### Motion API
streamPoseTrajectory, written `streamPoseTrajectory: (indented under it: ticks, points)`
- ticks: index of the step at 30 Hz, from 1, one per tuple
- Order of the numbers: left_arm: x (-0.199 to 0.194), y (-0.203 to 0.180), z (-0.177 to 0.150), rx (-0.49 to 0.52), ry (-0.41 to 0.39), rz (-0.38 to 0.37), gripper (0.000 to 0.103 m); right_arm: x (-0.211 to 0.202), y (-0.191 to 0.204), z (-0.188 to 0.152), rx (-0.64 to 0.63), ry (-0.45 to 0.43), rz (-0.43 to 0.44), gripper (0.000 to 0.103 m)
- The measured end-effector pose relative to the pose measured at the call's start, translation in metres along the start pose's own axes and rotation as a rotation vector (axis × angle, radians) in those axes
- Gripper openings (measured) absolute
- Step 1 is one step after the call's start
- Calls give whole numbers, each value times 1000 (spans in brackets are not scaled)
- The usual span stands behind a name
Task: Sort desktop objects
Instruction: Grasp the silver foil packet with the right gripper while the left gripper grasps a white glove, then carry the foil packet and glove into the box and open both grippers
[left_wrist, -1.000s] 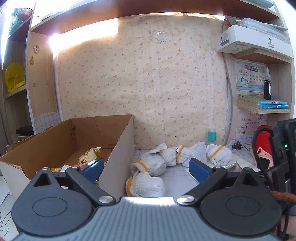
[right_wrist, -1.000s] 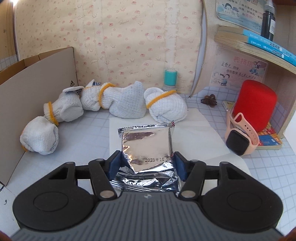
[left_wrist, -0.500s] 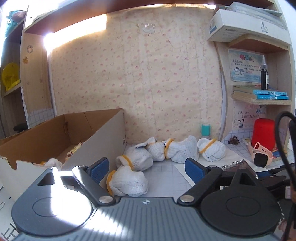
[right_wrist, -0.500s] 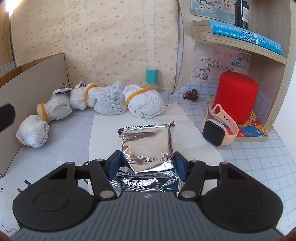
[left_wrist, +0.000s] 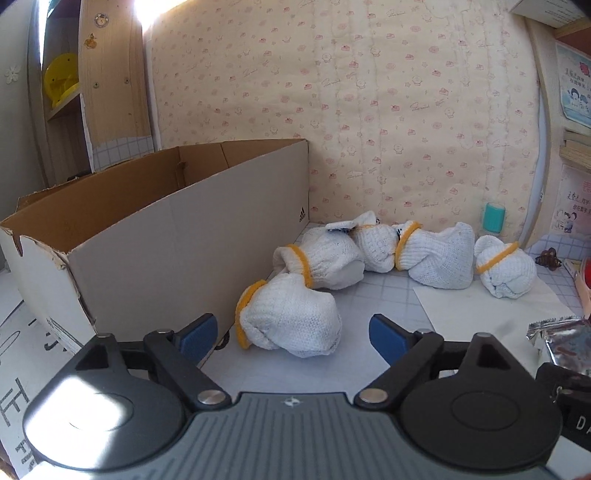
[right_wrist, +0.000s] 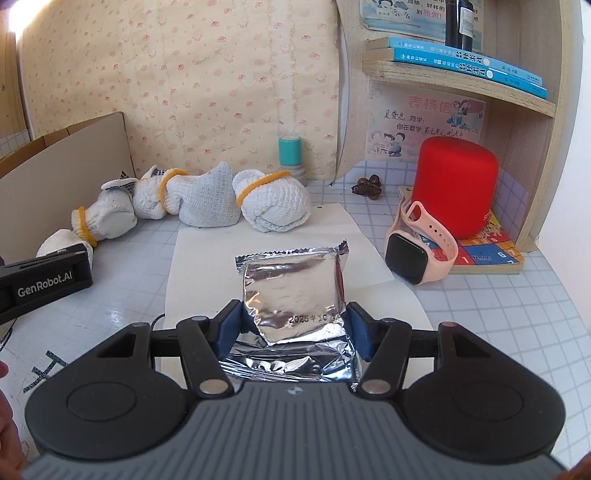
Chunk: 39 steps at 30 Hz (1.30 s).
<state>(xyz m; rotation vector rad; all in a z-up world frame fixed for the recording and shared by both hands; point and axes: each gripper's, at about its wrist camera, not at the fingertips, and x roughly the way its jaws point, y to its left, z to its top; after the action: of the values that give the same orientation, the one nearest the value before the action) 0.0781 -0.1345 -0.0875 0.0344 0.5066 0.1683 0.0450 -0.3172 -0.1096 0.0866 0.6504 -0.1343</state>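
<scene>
Right gripper (right_wrist: 293, 328) is clamped on the silver foil packet (right_wrist: 295, 284), pinching its crumpled lower end while the rest stands up over the white paper sheet (right_wrist: 207, 251) on the gridded desk. Left gripper (left_wrist: 291, 332) hangs with its jaws spread wide and nothing between them, the nearest rolled white glove (left_wrist: 291, 321) just ahead, lying beside the cardboard box (left_wrist: 177, 243). More glove bundles (right_wrist: 273, 206) line the back wall, with a pink smartwatch (right_wrist: 417, 251) and red cylinder (right_wrist: 456, 184) to the right.

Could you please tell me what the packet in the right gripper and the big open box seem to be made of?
The packet in the right gripper looks like shiny, crinkled metallised foil. The box looks like matte cardboard, brown inside, with torn edges.
</scene>
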Motion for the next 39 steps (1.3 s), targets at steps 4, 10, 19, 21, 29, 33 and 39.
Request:
streamPoseTrajectory:
  ticks: [4, 10, 19, 21, 29, 33, 39]
  points:
    - [7, -4, 4, 9, 0, 7, 91, -1, -3, -1, 2, 2, -3, 60]
    - [40, 2, 18, -53, 90, 14, 91, -1, -4, -1, -1, 4, -3, 60]
    - [59, 6, 14, -59, 143, -84, 65, 1, -2, 0, -14, 8, -13, 60]
    - [56, 8, 13, -59, 143, -106, 62, 1, 1, 0, -21, 3, -16, 60]
    - [33, 7, 9, -3, 111, -148, 60, -9, 16, 3, -57, -30, -32, 59]
    - [16, 13, 15, -1, 95, -171, 60, -17, 24, 5, -68, -41, -27, 59]
    - [-18, 27, 30, 3, 30, -197, 60, -34, 31, 15, -60, -51, -15, 59]
